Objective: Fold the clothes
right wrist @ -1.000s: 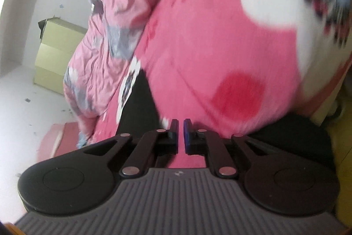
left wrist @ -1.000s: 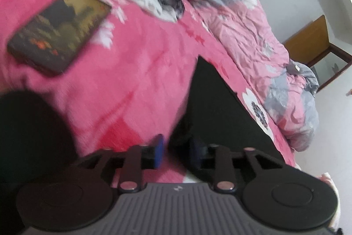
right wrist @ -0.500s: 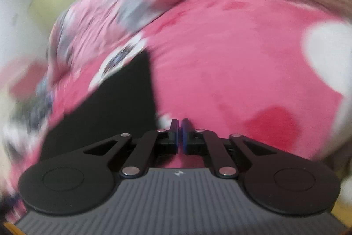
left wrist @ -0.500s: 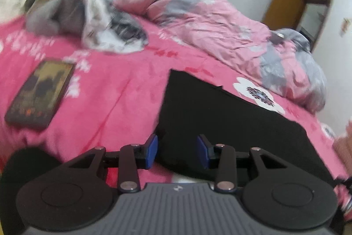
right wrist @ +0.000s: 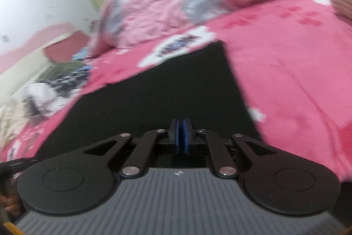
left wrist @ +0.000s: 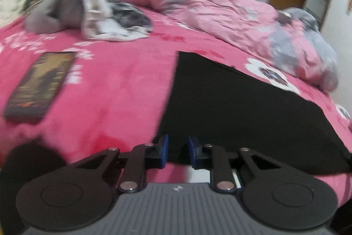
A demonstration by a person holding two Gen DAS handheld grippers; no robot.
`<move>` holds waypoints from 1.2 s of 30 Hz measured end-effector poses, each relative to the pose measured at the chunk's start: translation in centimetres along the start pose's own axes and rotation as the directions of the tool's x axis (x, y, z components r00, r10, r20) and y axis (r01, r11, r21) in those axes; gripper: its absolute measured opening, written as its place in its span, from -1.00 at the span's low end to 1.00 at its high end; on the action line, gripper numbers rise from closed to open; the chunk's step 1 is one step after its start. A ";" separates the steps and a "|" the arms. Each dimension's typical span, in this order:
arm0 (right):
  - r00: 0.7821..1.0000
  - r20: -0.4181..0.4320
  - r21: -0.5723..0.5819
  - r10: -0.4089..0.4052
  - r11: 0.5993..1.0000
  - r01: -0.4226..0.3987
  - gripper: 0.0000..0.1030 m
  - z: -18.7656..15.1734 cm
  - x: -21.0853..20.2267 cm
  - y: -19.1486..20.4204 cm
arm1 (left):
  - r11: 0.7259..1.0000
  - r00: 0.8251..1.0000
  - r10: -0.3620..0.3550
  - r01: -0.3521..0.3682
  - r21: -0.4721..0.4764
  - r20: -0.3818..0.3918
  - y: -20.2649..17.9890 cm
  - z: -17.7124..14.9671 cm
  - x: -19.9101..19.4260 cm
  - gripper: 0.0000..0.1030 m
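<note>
A black garment (left wrist: 237, 107) lies flat on the pink bedspread (left wrist: 114, 89) at the bed's near edge. The left hand-held gripper (left wrist: 177, 151) sits at the garment's near-left corner, its jaws closing with the hem between them but not yet pinched. The right hand-held gripper (right wrist: 180, 136) is closed tight over the cloth's near edge; whether it pinches fabric I cannot tell.

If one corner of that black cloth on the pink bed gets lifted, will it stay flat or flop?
The black cloth lies thin and flat on the pink blanket, so it will probably droop. It looks light. Its smooth surface might slip.
</note>
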State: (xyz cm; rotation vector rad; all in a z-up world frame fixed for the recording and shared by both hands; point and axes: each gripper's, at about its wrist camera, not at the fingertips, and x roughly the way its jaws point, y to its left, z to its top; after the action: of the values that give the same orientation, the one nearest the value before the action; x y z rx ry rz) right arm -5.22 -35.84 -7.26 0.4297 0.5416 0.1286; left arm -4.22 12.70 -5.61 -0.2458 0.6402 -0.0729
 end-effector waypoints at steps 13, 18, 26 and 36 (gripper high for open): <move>0.997 0.002 -0.146 0.083 0.986 -0.082 -0.90 -0.1 0.0 4.0 | 0.980 0.989 -0.145 0.143 0.140 0.004 -5.3 2.6 2.4 -0.29; 0.999 0.033 -0.051 -0.022 0.998 0.024 -0.91 0.9 0.7 0.4 | 0.982 0.989 -0.145 0.149 0.113 -0.041 -5.3 1.9 4.3 -0.30; 0.994 -0.027 -0.036 0.103 0.994 -0.104 -0.89 3.3 0.7 0.0 | 0.982 0.990 -0.140 0.139 0.131 0.001 -4.9 2.3 4.2 -0.18; 1.000 -0.017 0.173 -0.003 0.985 0.006 -0.92 5.0 3.1 -5.1 | 0.980 0.990 -0.142 0.140 0.142 0.004 -4.3 2.5 5.4 -0.18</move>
State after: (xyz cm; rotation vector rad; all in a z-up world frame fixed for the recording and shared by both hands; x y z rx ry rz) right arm 0.09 -41.57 -7.04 0.5972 0.5720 0.0812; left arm 1.62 8.30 -5.74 -0.1542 0.6000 -0.2519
